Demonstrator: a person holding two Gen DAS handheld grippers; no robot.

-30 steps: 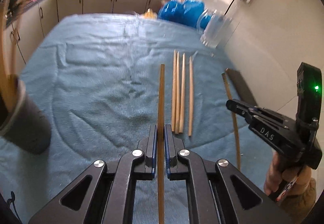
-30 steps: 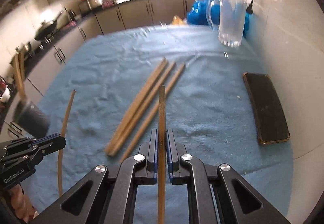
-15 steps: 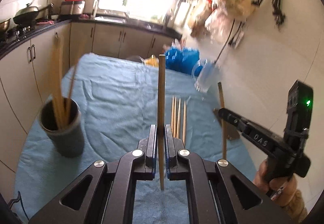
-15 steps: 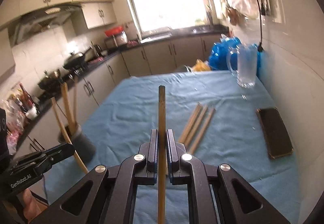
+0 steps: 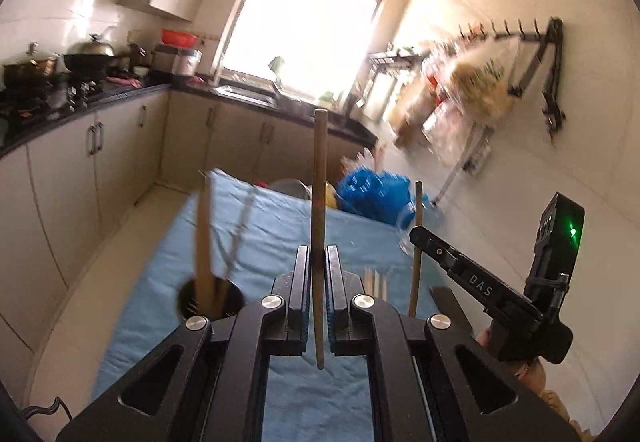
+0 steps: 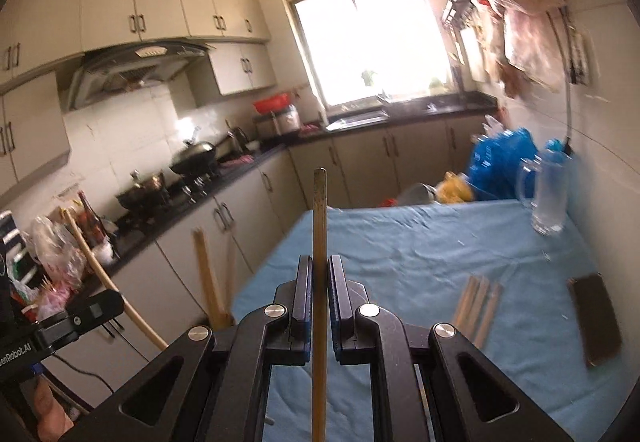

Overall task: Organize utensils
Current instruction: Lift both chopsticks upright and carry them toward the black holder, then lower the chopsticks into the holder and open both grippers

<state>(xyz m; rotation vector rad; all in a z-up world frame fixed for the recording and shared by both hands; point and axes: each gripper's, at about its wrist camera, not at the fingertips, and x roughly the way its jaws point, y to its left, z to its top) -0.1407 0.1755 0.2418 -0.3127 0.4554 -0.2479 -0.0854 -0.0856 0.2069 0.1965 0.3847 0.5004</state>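
My left gripper (image 5: 318, 266) is shut on a wooden chopstick (image 5: 319, 182) that stands upright above the blue-clothed table (image 5: 276, 226). Below and to its left a dark holder cup (image 5: 192, 300) has several chopsticks (image 5: 204, 242) standing in it. My right gripper (image 6: 319, 276) is shut on a second upright chopstick (image 6: 319, 218). It shows at the right of the left wrist view as the right gripper (image 5: 415, 233), with its stick (image 5: 416, 262). In the right wrist view the left gripper (image 6: 117, 300) is at lower left, its chopstick (image 6: 100, 274) tilted. Three loose chopsticks (image 6: 478, 302) lie on the cloth.
A dark phone (image 6: 596, 318) lies at the table's right side near the wall. A glass mug (image 6: 550, 198) and blue bags (image 6: 500, 162) stand at the far end. Kitchen cabinets (image 6: 240, 218) run along the left, and a hand (image 5: 532, 374) holds the right gripper.
Both grippers have risen and tipped up from the table, each keeping its chopstick. The views swung from the cloth to the kitchen, and the holder cup now sits close under the left gripper.
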